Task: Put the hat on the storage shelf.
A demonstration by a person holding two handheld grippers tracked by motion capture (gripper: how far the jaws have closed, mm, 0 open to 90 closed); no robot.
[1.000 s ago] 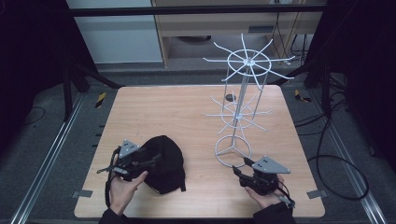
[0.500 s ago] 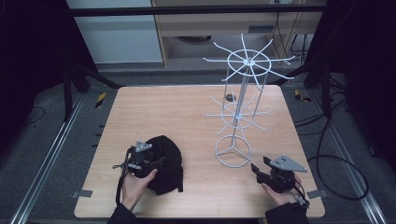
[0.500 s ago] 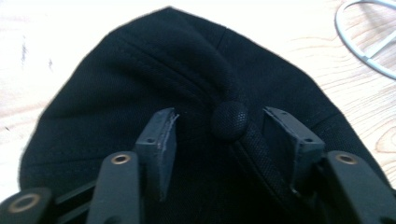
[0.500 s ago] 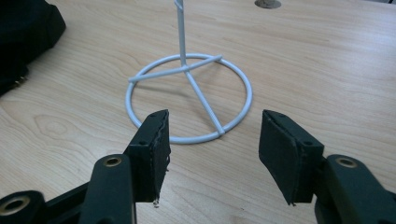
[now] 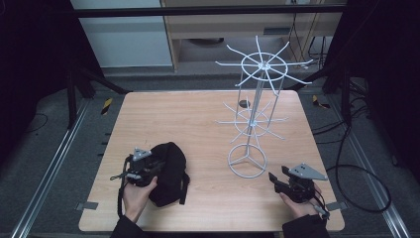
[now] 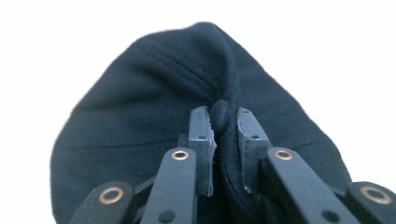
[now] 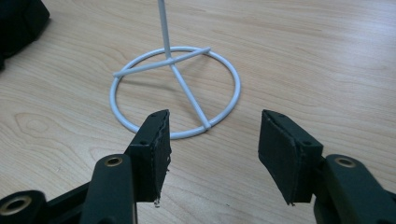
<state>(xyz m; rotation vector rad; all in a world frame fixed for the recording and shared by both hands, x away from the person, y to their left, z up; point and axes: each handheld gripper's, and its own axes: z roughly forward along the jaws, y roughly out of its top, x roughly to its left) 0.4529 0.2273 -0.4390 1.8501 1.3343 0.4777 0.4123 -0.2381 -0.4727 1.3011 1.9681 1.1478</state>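
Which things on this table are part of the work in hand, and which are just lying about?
In the job:
- black fabric cap, a fold pinched in the left claw, whose jaws have just been closing
- white wire hanging stand with ring base, right claw open before it

Lying about:
- small dark round object behind the stand
- yellow-and-black items on the floor

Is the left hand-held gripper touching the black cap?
Touching: the left gripper view shows the left hand-held gripper pinching a fold of the black cap.
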